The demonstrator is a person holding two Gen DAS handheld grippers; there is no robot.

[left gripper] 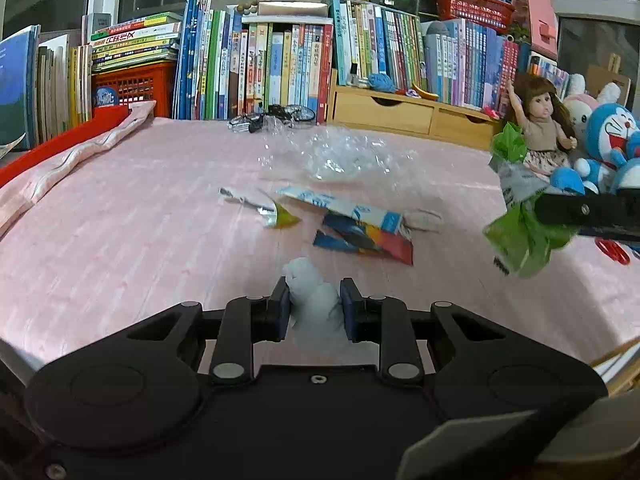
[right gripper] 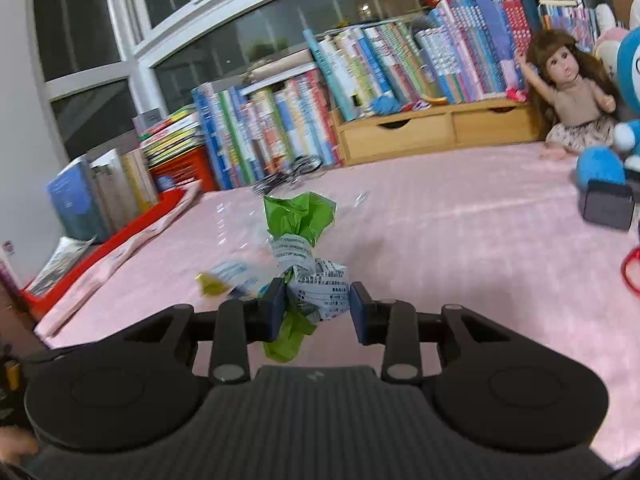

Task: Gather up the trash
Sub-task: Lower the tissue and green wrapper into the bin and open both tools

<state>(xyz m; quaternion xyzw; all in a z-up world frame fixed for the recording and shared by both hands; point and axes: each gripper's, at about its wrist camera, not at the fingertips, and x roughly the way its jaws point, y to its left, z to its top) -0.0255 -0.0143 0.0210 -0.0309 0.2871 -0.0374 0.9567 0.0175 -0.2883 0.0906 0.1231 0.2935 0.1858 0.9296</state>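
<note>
Centrally, the left gripper clamps a white wad, lower end hidden; the right gripper pinches a blurred green wrapper.

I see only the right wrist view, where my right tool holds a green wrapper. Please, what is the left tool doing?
Observer: The left tool is shut on a crumpled white tissue.
Operator: Which trash lies in front of it?
Observer: A flat blue, orange and red wrapper lies on the pink bed cover, just beyond the tissue.
Operator: Is anything behind that wrapper?
Observer: Yes, a crumpled clear plastic bag lies farther toward the books.
</note>
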